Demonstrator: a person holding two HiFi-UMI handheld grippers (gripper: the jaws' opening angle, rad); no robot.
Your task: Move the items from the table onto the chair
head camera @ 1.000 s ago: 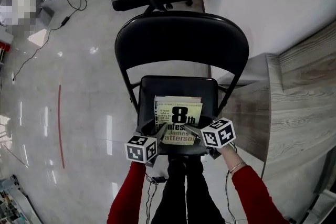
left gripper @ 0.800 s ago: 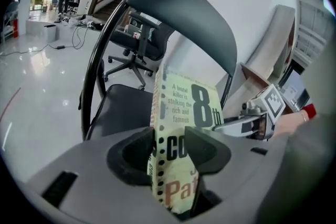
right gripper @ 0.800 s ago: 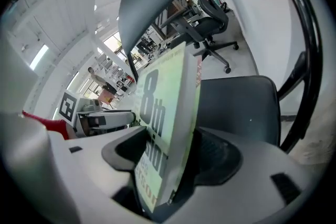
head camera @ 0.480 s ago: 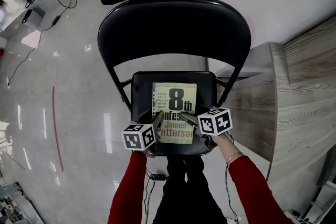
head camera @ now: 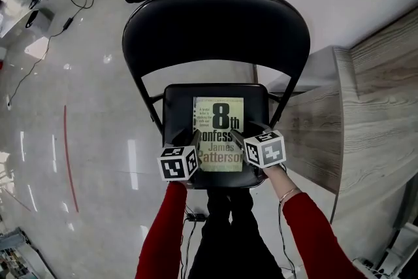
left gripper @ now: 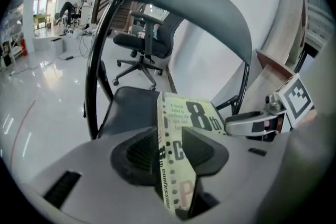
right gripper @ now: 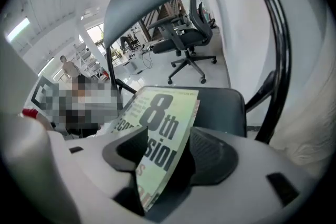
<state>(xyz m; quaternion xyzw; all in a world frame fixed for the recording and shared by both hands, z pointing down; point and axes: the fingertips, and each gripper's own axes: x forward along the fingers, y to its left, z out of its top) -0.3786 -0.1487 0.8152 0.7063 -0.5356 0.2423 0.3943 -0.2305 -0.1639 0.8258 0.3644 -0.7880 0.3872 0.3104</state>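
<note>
Subject item: one book (head camera: 219,132), positioned over the seat of the black folding chair (head camera: 215,29), cover up, its title readable from the near side.

Left gripper (head camera: 195,136): clamped on the book's near left corner at the spine. Its jaws have just been closing, with the spine between the pads.

Right gripper (head camera: 235,136): clamped on the near right edge, with the cover between its pads.

Status: the carry appears finished and the set-down is in hand. The book's far end looks down on or very near the seat. The near end is held by both grippers, so the item is judged not yet released.

Outstanding: release of both grips and withdrawal. The wooden tabletop (head camera: 372,95) at the right shows no further item in its visible part; the rest is out of frame, so remaining items cannot be confirmed.
</note>
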